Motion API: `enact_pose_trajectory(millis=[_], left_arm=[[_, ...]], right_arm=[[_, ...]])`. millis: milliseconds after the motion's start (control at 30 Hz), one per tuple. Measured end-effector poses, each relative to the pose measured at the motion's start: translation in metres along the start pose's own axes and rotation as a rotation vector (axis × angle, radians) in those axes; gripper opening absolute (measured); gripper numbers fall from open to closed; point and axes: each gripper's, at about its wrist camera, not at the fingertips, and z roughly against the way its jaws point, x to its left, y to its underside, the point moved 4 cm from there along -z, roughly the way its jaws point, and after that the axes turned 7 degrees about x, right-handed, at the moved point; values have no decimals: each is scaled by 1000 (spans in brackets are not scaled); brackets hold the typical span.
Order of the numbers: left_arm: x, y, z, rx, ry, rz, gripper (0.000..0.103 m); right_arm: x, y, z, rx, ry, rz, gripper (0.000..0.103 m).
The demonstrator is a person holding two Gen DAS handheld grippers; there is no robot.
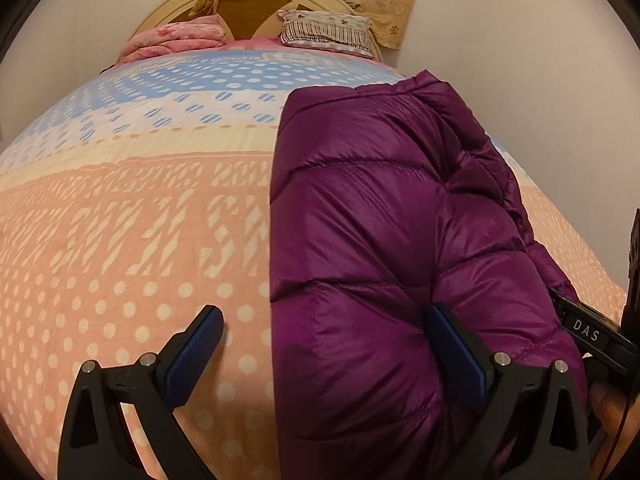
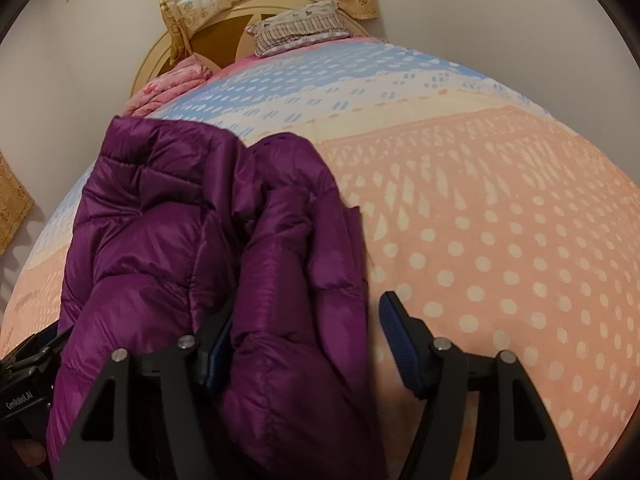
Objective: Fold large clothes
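A purple quilted down jacket (image 1: 380, 240) lies folded lengthwise on the bed, also in the right wrist view (image 2: 192, 248). My left gripper (image 1: 324, 336) is open, jaws wide, straddling the jacket's left edge near its near end; one blue pad (image 1: 200, 344) rests over the sheet, the other (image 1: 452, 348) over the jacket. My right gripper (image 2: 304, 340) is open, straddling the jacket's right edge; its left finger (image 2: 218, 344) is partly sunk in the fabric, its right finger (image 2: 396, 340) is over the sheet.
The bed has a peach, cream and blue dotted sheet (image 1: 140, 208). A striped pillow (image 1: 324, 32) and a pink folded quilt (image 1: 176, 36) lie by the round headboard (image 1: 248, 8). Walls stand close on both sides. The other gripper's body shows at the right edge (image 1: 592, 332).
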Motion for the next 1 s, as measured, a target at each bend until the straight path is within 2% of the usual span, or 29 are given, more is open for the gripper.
enact_pose_trajectory(millis=[67, 133, 267, 367, 467, 633, 733, 1000], left_arm=[[-4, -1, 1, -5, 22, -24, 92], [-15, 2, 5, -22, 34, -71, 72], [-22, 4, 7, -32, 3, -98, 66], [-24, 3, 8, -31, -4, -106, 64], [-27, 4, 10, -37, -22, -127, 58], [-38, 0, 17, -65, -91, -202, 35], [-39, -3, 28, -76, -112, -225, 30], [-17, -12, 79, -145, -158, -220, 28]], right_arm=[[2, 1, 0, 0, -26, 14, 55], [3, 3, 1, 3, -34, 22, 50], [8, 5, 3, -10, -23, 38, 39], [13, 6, 3, -16, 6, 55, 36], [13, 5, 4, -23, 21, 60, 34], [18, 4, 9, -57, 42, 88, 25], [18, 3, 16, -78, 22, 79, 23], [50, 3, 28, -99, -58, 109, 21]])
